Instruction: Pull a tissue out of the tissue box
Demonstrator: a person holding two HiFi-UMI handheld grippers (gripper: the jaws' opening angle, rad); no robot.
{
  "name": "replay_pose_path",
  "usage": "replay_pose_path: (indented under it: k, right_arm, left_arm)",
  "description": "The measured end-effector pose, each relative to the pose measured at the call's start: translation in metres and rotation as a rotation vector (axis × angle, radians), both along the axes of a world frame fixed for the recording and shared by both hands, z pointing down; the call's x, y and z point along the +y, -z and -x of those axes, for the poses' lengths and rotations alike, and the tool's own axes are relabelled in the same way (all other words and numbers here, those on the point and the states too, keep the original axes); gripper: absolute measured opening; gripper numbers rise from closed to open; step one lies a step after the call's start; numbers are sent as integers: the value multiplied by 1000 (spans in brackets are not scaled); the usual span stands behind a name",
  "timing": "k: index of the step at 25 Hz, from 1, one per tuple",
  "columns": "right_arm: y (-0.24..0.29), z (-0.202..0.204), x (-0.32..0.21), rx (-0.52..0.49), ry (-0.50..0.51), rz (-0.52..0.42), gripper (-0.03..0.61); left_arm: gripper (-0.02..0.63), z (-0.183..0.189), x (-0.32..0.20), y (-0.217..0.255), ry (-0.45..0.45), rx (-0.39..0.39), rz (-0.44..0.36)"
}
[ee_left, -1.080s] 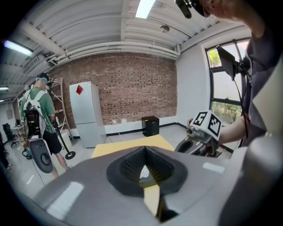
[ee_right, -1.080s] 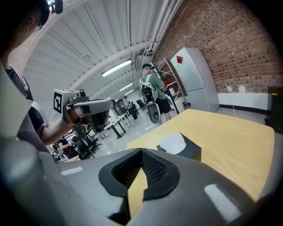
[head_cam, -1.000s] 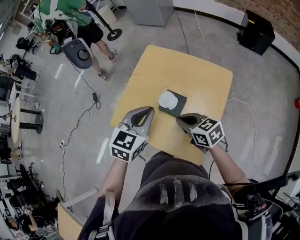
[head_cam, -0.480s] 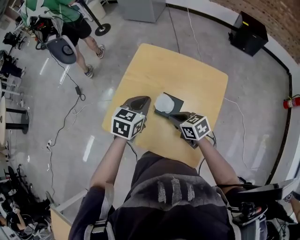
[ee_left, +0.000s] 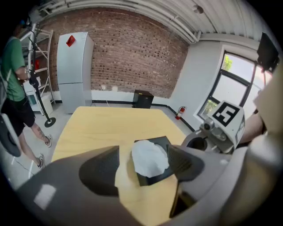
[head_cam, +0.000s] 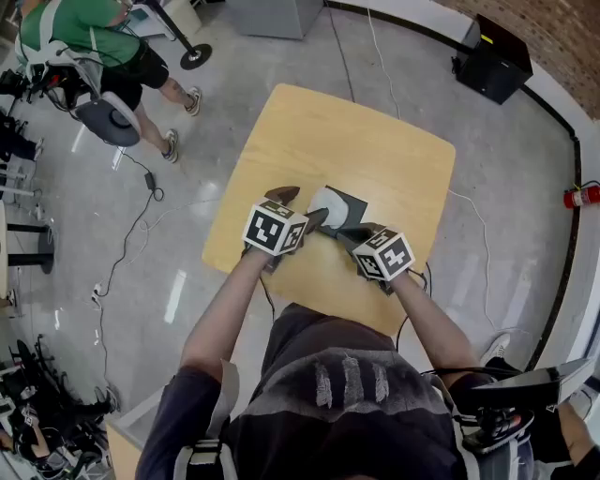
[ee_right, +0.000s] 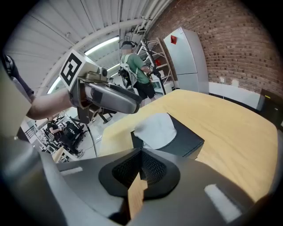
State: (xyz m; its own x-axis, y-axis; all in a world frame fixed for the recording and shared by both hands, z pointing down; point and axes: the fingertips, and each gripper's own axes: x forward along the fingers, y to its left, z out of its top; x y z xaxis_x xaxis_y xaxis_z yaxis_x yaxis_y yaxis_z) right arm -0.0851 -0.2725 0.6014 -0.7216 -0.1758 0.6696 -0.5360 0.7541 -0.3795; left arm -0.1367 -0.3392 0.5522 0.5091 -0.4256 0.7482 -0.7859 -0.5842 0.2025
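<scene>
A black tissue box [head_cam: 354, 201] lies on the wooden table [head_cam: 366, 141], with a white tissue [head_cam: 330, 202] bulging from its top. My left gripper [head_cam: 300, 209] is at the box's left side, and its jaws have just been opening. In the left gripper view the tissue [ee_left: 149, 158] shows between the spread jaws of the left gripper [ee_left: 143, 161], with neither pad pressing on it. My right gripper [head_cam: 343, 233] is shut and empty at the box's near edge. In the right gripper view the right gripper [ee_right: 140, 165] points at the box [ee_right: 185, 139] and tissue [ee_right: 155, 129].
A person in a green shirt [head_cam: 75, 33] stands on the floor at the upper left, beside a chair [head_cam: 108, 117]. A grey cabinet [head_cam: 277, 14], a black case [head_cam: 492, 61] and a fire extinguisher [head_cam: 577, 195] stand around the table. Cables trail on the floor.
Both grippers have moved down and in towards the tissue box. The left gripper's jaws, shut before, now stand wide open around the tissue's left side.
</scene>
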Motion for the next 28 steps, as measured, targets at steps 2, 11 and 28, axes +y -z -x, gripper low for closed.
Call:
replay_pose_path:
  k: [2,11,28]
  right_arm:
    - [-2,0,2,-12,-4,9,-2]
    - [0,3,1,-34,12,14,-2]
    - [-2,5,-1,-67,14,68,-3]
  left_arm:
    - [331,-3,-2,-10,-3,9,30]
    - [321,-8,-6,-51,14,42,171]
    - [241,-9,-4,-64,43,60,195]
